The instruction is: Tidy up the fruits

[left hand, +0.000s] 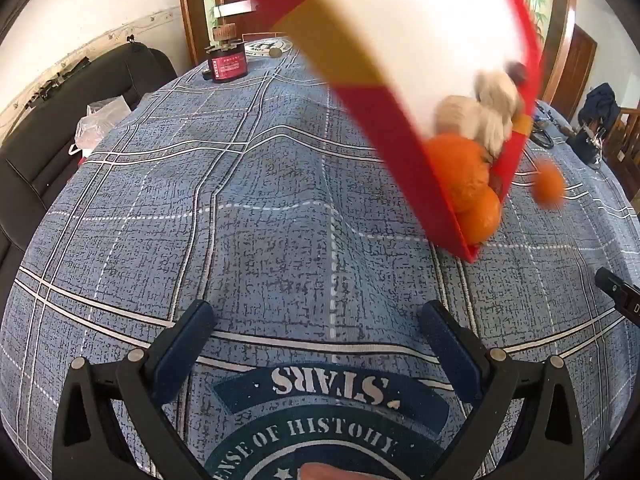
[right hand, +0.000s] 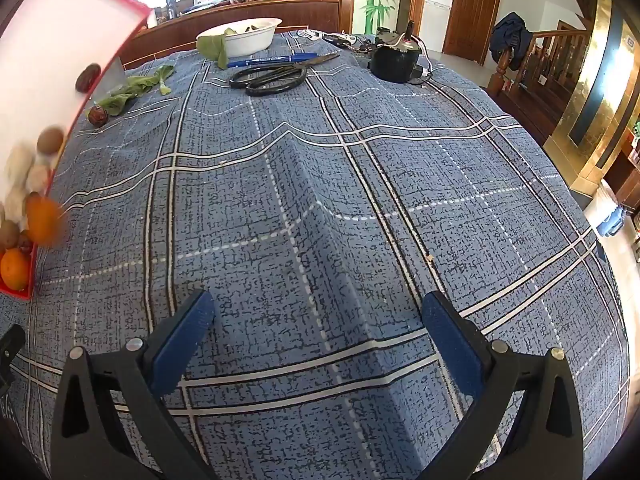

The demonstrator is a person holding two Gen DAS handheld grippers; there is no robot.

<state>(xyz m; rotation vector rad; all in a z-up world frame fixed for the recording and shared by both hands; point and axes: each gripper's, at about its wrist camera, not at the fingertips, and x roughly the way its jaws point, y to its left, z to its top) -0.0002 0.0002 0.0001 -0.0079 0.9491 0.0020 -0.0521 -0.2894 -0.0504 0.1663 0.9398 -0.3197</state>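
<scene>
The task looks barely begun: a red tray (left hand: 404,136) tilts steeply at the upper right of the left wrist view, with oranges (left hand: 468,188) and pale fruits (left hand: 480,112) piled at its low corner and one orange (left hand: 549,185) blurred just beyond its rim. Dark small fruits (right hand: 97,115) show at the upper left of the right wrist view, near the tray's edge. The left gripper (left hand: 320,332) and right gripper (right hand: 320,324) both hover spread and empty above the blue checked tablecloth (right hand: 360,200), so all the sorting appears left to do.
</scene>
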